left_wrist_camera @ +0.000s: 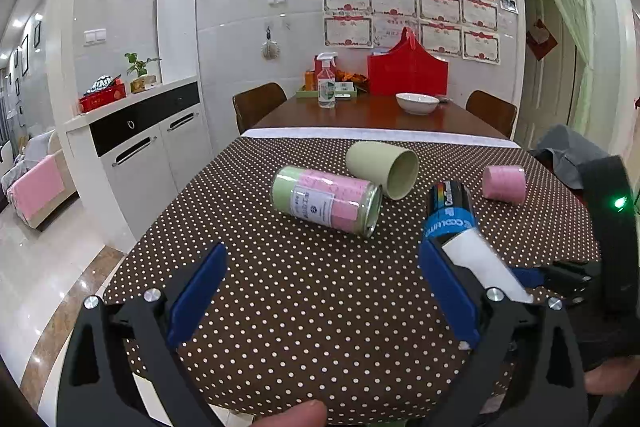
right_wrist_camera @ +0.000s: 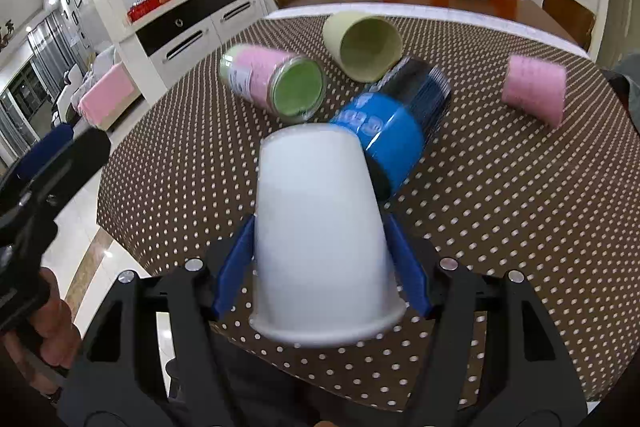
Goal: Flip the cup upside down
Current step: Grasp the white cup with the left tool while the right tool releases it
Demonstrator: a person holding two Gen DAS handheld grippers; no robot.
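Observation:
My right gripper (right_wrist_camera: pixel 322 259) is shut on a white paper cup (right_wrist_camera: pixel 320 227), held with its rim toward the camera and its base pointing away, above the dotted tablecloth (right_wrist_camera: pixel 500 207). The same cup (left_wrist_camera: pixel 480 259) shows in the left wrist view beside the right blue finger. My left gripper (left_wrist_camera: pixel 320 291) is open and empty over the near part of the cloth (left_wrist_camera: pixel 300 287). A blue-and-black cup (right_wrist_camera: pixel 400 123) lies on its side just beyond the white cup; it also shows in the left view (left_wrist_camera: pixel 450 209).
Lying on the cloth: a green-and-pink glass jar (left_wrist_camera: pixel 326 201), a pale green cup (left_wrist_camera: pixel 382 163) and a pink cup (left_wrist_camera: pixel 504 183). Farther back on the wooden table stand a white bowl (left_wrist_camera: pixel 417 102), a spray bottle (left_wrist_camera: pixel 326 81) and a red bag (left_wrist_camera: pixel 407 69). A white cabinet (left_wrist_camera: pixel 152 143) stands left.

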